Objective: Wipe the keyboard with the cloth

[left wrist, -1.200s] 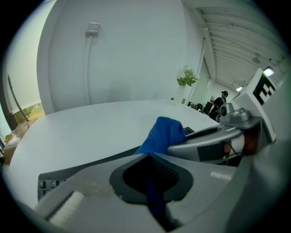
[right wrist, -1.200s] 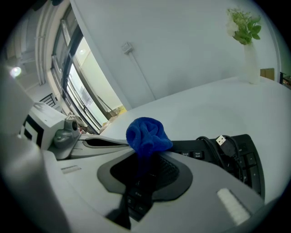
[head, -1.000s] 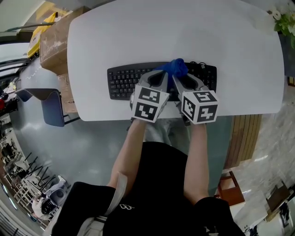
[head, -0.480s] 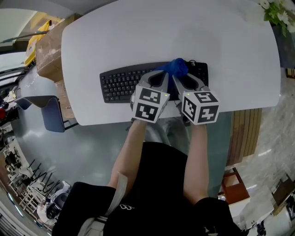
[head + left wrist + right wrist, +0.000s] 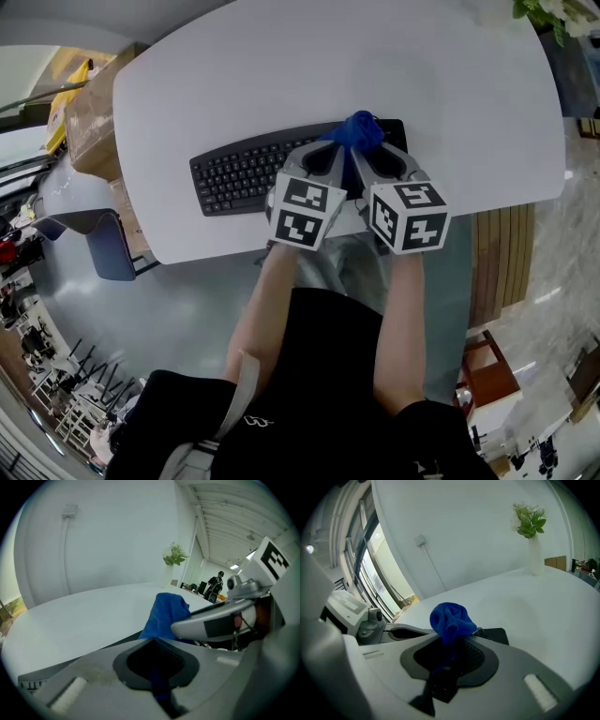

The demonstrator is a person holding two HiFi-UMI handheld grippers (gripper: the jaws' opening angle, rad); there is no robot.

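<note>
Holding the blue cloth [image 5: 359, 131] with both tongs at once, so it's bunched into a little wad right over the right end of the black keyboard [image 5: 239, 176]. Can't tell if it's actually pressing on the keys. Left tongs [image 5: 161, 693] are clamped together with a strip of cloth pinched in the seam, the rest poking up past the tips. Right tongs [image 5: 438, 679], same deal: closed tight on the fabric, blue lump sitting just above the tips. From the head view the two sit side by side, nearly touching, both angled in toward the wad. Keyboard lies near the front edge of the white bench [image 5: 328, 66], a bit skewed, left end closer to the person. Off the bench's left side there's a cardboard box [image 5: 98, 103] and a grey chair [image 5: 103, 239]. A green plant [image 5: 529, 520] in a white vase [image 5: 536, 557] stands on the far right corner.
</note>
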